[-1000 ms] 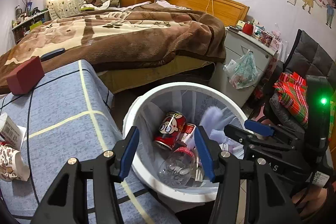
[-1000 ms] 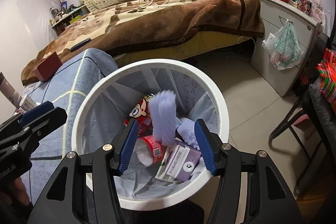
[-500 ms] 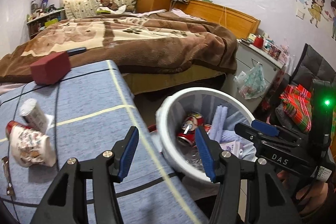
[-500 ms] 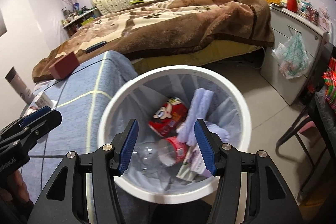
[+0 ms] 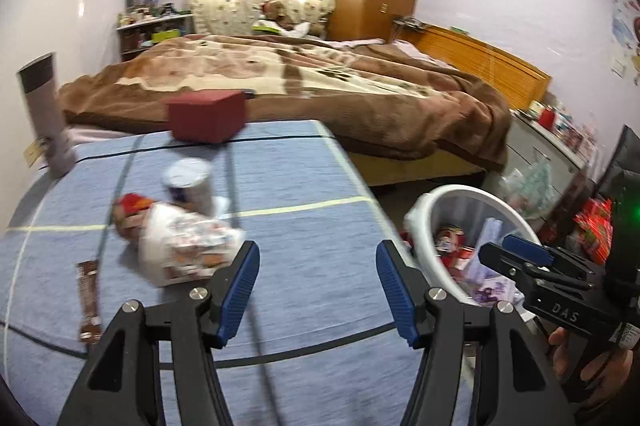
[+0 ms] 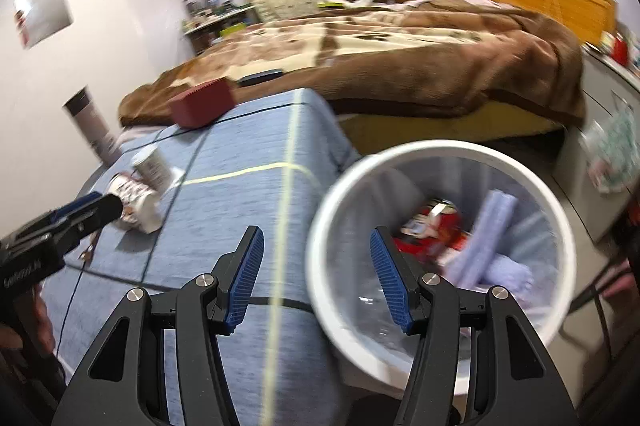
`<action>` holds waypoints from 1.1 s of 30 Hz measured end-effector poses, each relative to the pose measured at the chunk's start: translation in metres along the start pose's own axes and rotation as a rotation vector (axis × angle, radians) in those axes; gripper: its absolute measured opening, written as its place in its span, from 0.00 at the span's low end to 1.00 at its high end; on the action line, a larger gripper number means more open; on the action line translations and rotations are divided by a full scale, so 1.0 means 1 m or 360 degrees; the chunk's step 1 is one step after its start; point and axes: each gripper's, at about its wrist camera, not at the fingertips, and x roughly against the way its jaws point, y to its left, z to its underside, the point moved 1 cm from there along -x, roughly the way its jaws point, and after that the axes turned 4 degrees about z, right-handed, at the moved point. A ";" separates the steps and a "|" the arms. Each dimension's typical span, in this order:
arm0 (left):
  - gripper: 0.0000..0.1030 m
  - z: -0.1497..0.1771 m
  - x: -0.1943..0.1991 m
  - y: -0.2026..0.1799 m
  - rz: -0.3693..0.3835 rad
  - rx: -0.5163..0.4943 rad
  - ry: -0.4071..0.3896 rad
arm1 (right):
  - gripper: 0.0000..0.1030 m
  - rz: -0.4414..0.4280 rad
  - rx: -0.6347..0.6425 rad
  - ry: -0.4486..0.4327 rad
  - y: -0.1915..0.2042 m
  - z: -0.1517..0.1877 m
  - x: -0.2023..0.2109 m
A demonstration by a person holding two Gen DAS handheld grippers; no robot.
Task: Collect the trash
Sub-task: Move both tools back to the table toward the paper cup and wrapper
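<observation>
The tabletop (image 5: 304, 178), under a blue cloth, fills the ground ahead of both sets of fingers. The white trash bin (image 6: 344, 186) stands off its right edge, already holding a red can, a lilac cloth and cartons; it sits behind the right gripper's (image 6: 316, 278) right finger. Ahead and left of the left gripper (image 5: 318, 292) lies a crumpled printed wrapper (image 5: 180, 246), touching a small white can (image 5: 188, 182) behind it; a brown snack wrapper (image 5: 89, 300) lies further left. Both grippers are spread and empty, the left's fingers having just been opening. This looks like the reach for the next piece: swing left, straddle the crumpled wrapper, pinch.
</observation>
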 end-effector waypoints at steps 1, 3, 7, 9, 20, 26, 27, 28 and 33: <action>0.62 0.000 0.003 0.008 -0.0027 0.0020 -0.0008 | 0.55 -0.0020 0.0042 -0.0002 0.008 -0.001 -0.002; 0.63 0.001 0.009 0.024 -0.0071 0.0065 -0.0017 | 0.55 -0.0049 0.0088 -0.0001 0.019 -0.002 -0.006; 0.63 0.007 0.018 0.050 -0.0153 0.0109 -0.0021 | 0.55 -0.0135 0.0132 0.0017 0.040 -0.001 -0.012; 0.63 0.010 0.022 0.063 -0.0188 0.0135 -0.0020 | 0.55 -0.0175 0.0164 0.0036 0.051 -0.001 -0.016; 0.64 0.036 0.038 0.122 -0.0344 0.0275 0.0037 | 0.56 -0.0302 0.0387 0.0081 0.104 -0.001 -0.032; 0.64 0.053 0.032 0.148 -0.0390 0.0356 0.0115 | 0.56 -0.0393 0.0504 0.0090 0.131 -0.005 -0.042; 0.64 0.055 0.031 0.151 -0.0388 0.0371 0.0121 | 0.56 -0.0407 0.0532 0.0094 0.136 -0.005 -0.045; 0.64 0.057 0.030 0.154 -0.0384 0.0388 0.0126 | 0.56 -0.0411 0.0549 0.0094 0.140 -0.005 -0.047; 0.64 0.064 0.023 0.165 -0.0384 0.0423 0.0175 | 0.56 -0.0480 0.0589 0.0113 0.152 -0.007 -0.055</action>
